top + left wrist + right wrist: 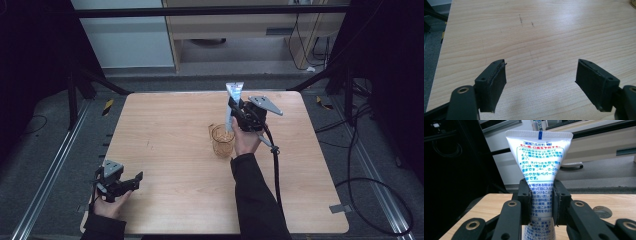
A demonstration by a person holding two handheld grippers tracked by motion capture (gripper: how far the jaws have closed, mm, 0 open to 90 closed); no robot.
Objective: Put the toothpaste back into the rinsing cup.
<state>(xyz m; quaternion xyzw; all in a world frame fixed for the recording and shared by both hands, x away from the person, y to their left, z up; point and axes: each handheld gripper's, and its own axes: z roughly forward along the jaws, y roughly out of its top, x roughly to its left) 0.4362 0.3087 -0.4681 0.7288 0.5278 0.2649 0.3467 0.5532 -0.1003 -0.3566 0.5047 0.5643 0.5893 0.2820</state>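
Toothpaste tube (539,170) stands upright between the jaws of the right gripper (239,114), its flat crimped end up and its lower end hanging over, perhaps just inside, the mouth of the amber glass cup (222,141). In the right gripper view the two black jaws press against the tube's narrower part from both sides, with blue print showing between them. The cup sits on the wooden table (165,150) near its middle, just in front of the person's right hand (245,142). The left gripper (121,184) rests well apart, low at the near left corner, its jaws spread wide and holding nothing above the bare wood.

The step in hand looks like lowering the tube into the cup. The tube is soft and tapered, so a hard squeeze could force paste out at the cap, or the tube could slide down through the pads. If it comes down off-centre, its end may catch the rim and tip the light cup, which nothing steadies. Released too high, the tall tube could lean and pull the cup over.
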